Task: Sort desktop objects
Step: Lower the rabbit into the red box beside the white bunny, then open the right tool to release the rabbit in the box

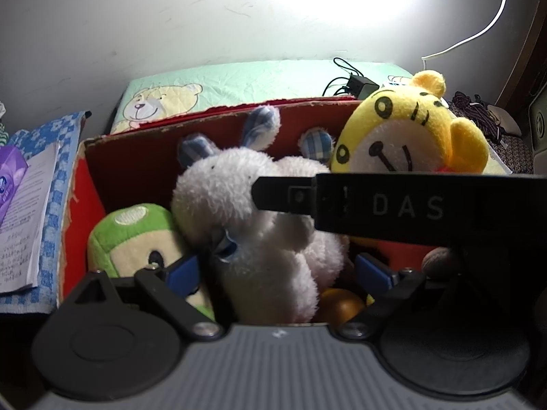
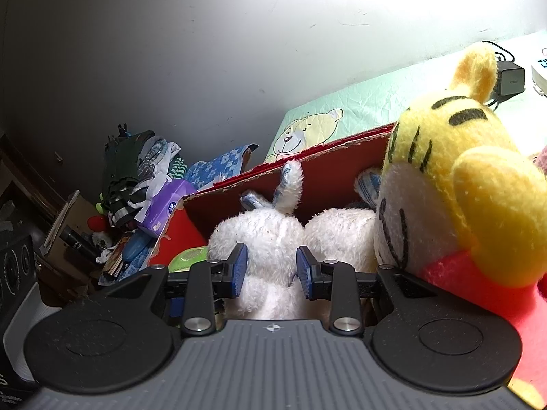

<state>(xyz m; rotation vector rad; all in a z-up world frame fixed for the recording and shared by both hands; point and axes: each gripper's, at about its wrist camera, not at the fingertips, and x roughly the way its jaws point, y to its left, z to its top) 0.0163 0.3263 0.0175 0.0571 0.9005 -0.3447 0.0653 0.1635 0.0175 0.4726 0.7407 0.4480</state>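
A red cardboard box (image 1: 136,157) holds a white plush rabbit (image 1: 246,205) with blue checked ears, a green plush (image 1: 136,235) at its left and an orange ball (image 1: 342,304) low down. A yellow tiger plush (image 1: 410,133) leans at the box's right side. My left gripper (image 1: 278,270) is open, its blue pads (image 1: 184,270) wide apart on either side of the rabbit's lower body. My right gripper (image 2: 271,270) is shut on the rabbit (image 2: 270,239), fur filling the gap between its pads. It crosses the left wrist view as a black bar (image 1: 376,205).
A mint bear-print pad (image 1: 212,85) with a black charger (image 1: 362,87) lies behind the box. Papers (image 1: 24,222) and a purple tissue pack (image 1: 10,181) rest on a blue checked cloth at left. In the right wrist view, piled clothes (image 2: 136,171) and clutter fill the far left.
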